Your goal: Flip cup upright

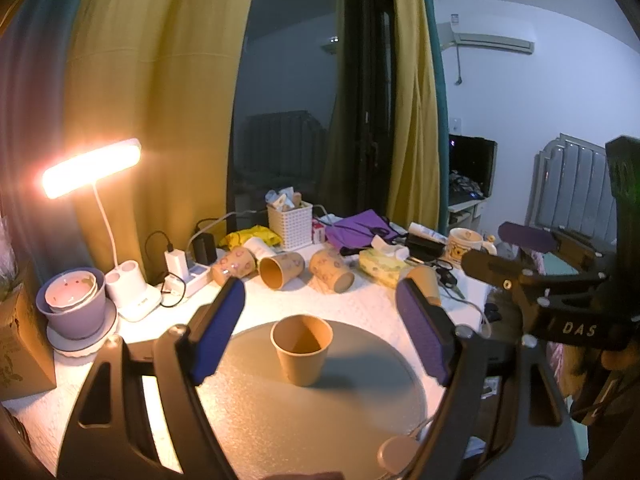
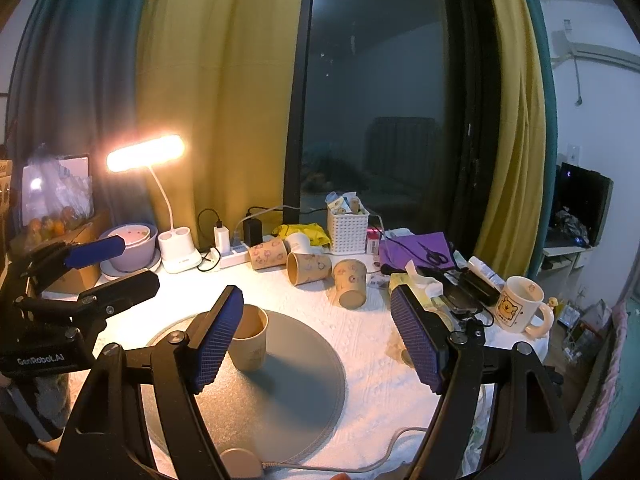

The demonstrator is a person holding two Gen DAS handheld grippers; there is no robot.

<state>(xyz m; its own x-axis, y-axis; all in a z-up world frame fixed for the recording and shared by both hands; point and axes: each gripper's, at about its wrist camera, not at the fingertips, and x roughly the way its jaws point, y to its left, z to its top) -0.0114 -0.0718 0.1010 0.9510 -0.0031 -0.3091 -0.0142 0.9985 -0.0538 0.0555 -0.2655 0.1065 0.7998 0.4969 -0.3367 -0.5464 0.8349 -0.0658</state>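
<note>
Already the cup [image 1: 302,349] stands upright on the grey mat [image 1: 320,420] in the left wrist view, mouth up, so the flip looks done; the left gripper [image 1: 322,334] is wide open around it, holding nothing, with free mat on every side. In the right wrist view the right gripper [image 2: 316,334] is also wide open and empty; the cup [image 2: 250,338] sits behind its left finger; three cups [image 2: 310,268] lie tipped near the far edge.

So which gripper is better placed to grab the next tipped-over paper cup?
Probably the right gripper: open, with the tipped brown paper cups straight ahead. The left gripper, also open, faces the upright paper cup.
</note>
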